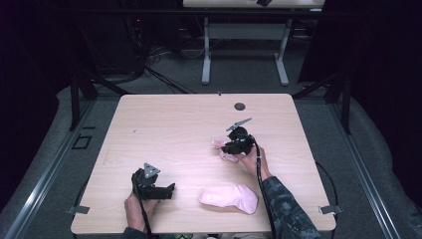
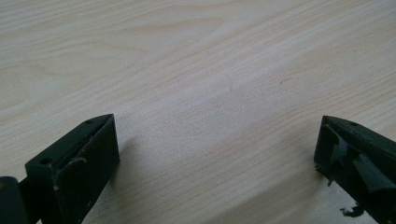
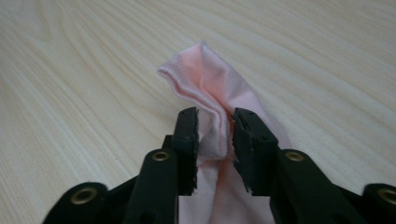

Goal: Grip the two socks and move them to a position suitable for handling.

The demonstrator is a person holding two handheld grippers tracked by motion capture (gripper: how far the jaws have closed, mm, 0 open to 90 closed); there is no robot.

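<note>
On the table (image 1: 164, 124), right gripper (image 3: 215, 135) fingers pinch a pink sock (image 3: 205, 79); left gripper (image 2: 215, 154) fingers apart.

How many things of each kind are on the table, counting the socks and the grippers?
Pink socks: 2, one lying flat near the front edge and one pinched in the right gripper.
Grippers: 2, the left gripper and the right gripper.
Total: 4
</note>
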